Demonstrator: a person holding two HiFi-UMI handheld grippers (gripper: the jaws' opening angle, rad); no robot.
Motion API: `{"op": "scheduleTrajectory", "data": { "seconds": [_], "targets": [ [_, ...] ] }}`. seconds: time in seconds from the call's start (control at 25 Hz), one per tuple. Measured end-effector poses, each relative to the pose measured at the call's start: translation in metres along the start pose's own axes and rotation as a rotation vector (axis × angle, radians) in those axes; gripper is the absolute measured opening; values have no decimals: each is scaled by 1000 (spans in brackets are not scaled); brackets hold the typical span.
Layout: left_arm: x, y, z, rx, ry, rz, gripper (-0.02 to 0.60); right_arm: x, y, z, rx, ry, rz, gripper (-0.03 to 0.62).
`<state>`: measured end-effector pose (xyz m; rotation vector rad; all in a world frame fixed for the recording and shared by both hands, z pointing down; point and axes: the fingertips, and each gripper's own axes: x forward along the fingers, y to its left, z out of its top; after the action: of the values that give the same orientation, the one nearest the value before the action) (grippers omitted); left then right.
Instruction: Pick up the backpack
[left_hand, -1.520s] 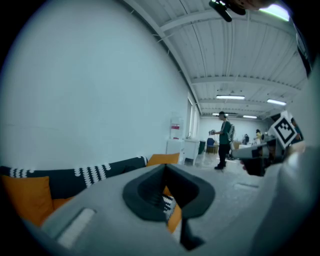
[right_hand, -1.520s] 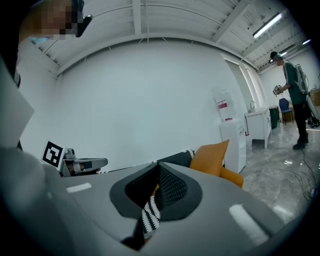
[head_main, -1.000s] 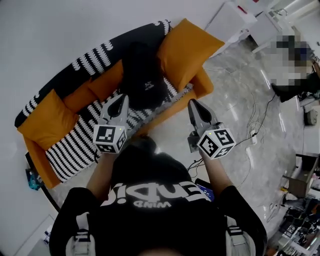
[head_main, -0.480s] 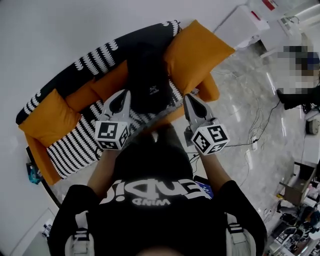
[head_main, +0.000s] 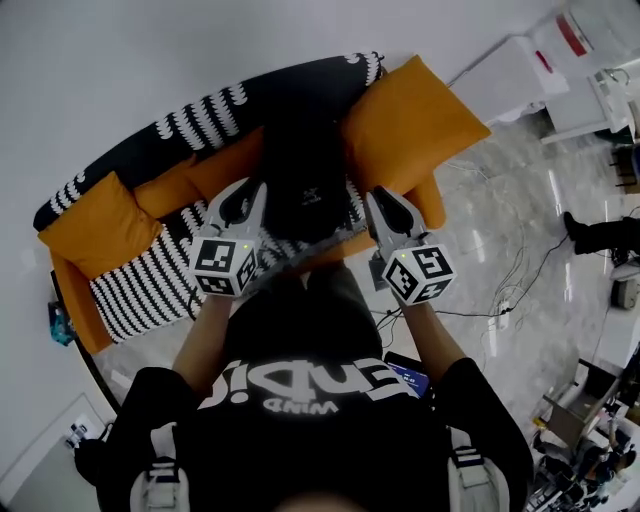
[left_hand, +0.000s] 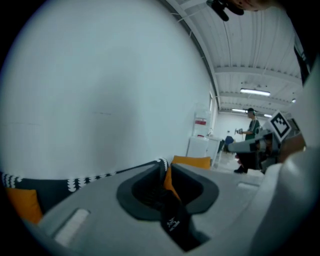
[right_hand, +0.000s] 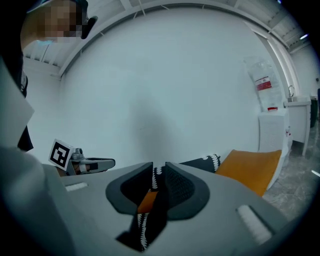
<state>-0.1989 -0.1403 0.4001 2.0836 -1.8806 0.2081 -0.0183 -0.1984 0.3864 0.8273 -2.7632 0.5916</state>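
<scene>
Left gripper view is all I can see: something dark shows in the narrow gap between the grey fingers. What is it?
Observer: A black backpack, standing upright on a striped sofa, as the head view shows.
Operator: Is it being held?
Observer: No. The left gripper and right gripper flank it. Both pairs of fingers have just been opening, and neither pinches anything.
Operator: What's in front of the sofa?
Observer: A glossy pale floor with cables trailing across it.
</scene>
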Motion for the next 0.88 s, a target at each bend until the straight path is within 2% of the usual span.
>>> {"op": "scheduleTrajectory", "data": {
  "seconds": [0.16, 0.32, 0.6, 0.88],
  "targets": [
    [19, 7, 0, -36, 11, 20, 163, 23, -16, 2, -19, 37, 47, 148],
    [40, 15, -5, -77, 19, 30, 333, 50, -35, -6, 13, 61, 59, 273],
    [93, 36, -42, -86, 82, 68, 383, 112, -82, -53, 43, 154, 87, 311],
    [157, 66, -120, -122, 174, 104, 407, 179, -145, -138, 80, 285, 84, 321]
  ]
}}
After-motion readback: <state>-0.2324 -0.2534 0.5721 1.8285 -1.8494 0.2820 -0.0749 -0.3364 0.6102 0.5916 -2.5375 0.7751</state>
